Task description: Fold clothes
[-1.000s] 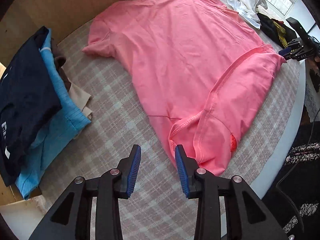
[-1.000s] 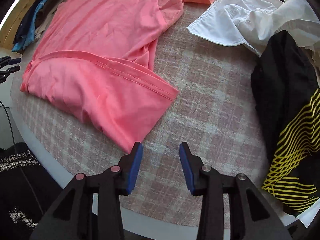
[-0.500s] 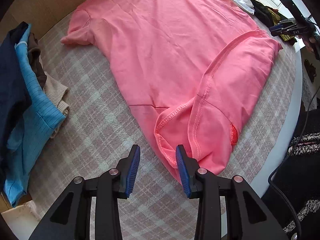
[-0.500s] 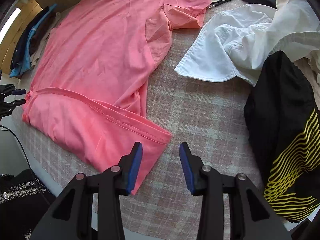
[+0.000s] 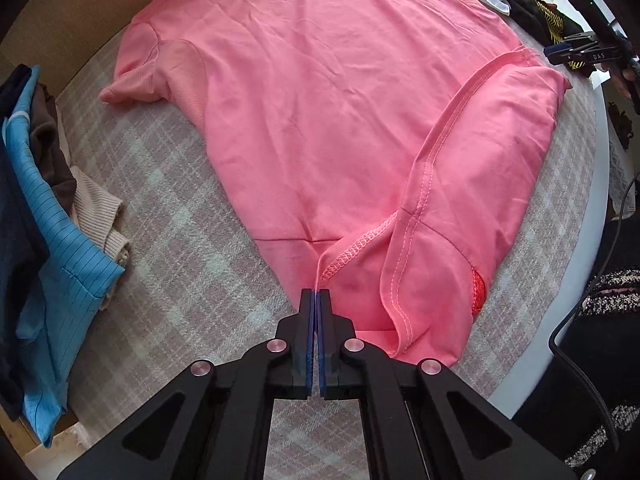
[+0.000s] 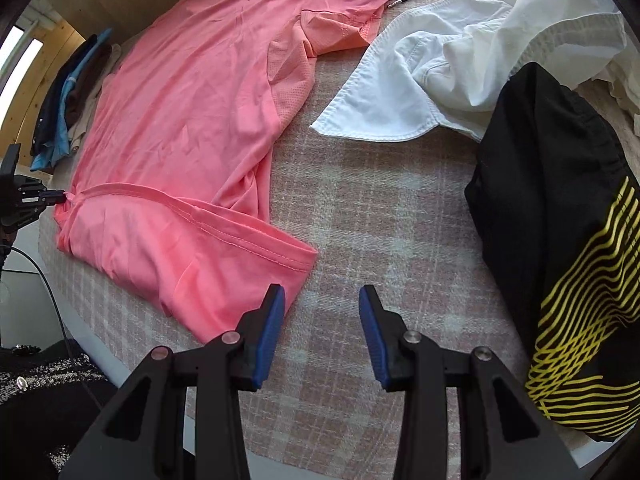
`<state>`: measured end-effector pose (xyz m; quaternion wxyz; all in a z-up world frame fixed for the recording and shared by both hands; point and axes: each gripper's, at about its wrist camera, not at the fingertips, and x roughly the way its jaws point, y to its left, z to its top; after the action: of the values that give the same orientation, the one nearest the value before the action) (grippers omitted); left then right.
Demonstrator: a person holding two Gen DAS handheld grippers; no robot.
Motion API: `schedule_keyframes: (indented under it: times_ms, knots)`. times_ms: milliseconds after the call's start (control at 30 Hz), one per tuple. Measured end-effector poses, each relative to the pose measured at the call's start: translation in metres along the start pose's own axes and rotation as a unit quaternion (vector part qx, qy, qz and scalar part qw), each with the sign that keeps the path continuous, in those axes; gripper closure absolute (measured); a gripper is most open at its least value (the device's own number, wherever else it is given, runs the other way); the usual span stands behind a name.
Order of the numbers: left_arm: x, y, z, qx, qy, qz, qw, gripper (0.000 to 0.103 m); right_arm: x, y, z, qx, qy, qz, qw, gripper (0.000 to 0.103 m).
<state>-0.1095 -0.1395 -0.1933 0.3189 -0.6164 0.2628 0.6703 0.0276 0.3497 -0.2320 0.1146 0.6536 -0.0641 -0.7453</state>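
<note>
A pink T-shirt [image 5: 340, 100] lies spread on the checked tablecloth [image 5: 168, 248], its bottom part folded up over the body. My left gripper [image 5: 316, 294] points down at the shirt's near side corner; its jaws are closing to a tight pinch, with the stitched hem edge caught at the tips. In the right wrist view the pink T-shirt [image 6: 180, 120] stretches to the left gripper [image 6: 52, 197] at its far corner. My right gripper [image 6: 322, 304] stands open above the cloth, its left finger beside the folded hem corner, nothing between the pads.
A stack of folded clothes [image 5: 40, 240], blue and navy, lies at the table's left. A white shirt [image 6: 440, 72] and a black garment with yellow stripes [image 6: 560, 240] lie right of the T-shirt. The round table edge [image 5: 580, 240] runs close by, with a cable hanging beyond.
My left gripper sank onto the shirt's side corner and its jaws went from apart to together on the hem. My right gripper drew nearer the shirt's folded corner and stayed open.
</note>
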Motion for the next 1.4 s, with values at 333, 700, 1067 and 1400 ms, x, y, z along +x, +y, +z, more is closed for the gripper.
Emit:
schedule_keyframes:
  times_ms: [333,700,1067,1400]
  knots:
    - [-0.004,0.015,0.003,-0.027,0.015,0.005,0.9995,0.103,0.013,0.019,0.008,-0.009,0.001,0.055,0.998,0.064]
    - [-0.012,0.012,-0.003,-0.046,0.030,-0.006,0.9985,0.103,-0.024,0.070,0.011,-0.032,-0.066,0.083,0.994,0.101]
    - [0.019,0.029,0.020,-0.056,0.063,0.029,0.9960,0.068,0.024,0.019,0.040,-0.013,-0.010,0.060,0.998,0.101]
    - [0.009,0.001,-0.001,-0.009,0.051,0.032,0.9981,0.062,0.025,0.020,0.048,-0.004,0.004,0.061,0.998,0.100]
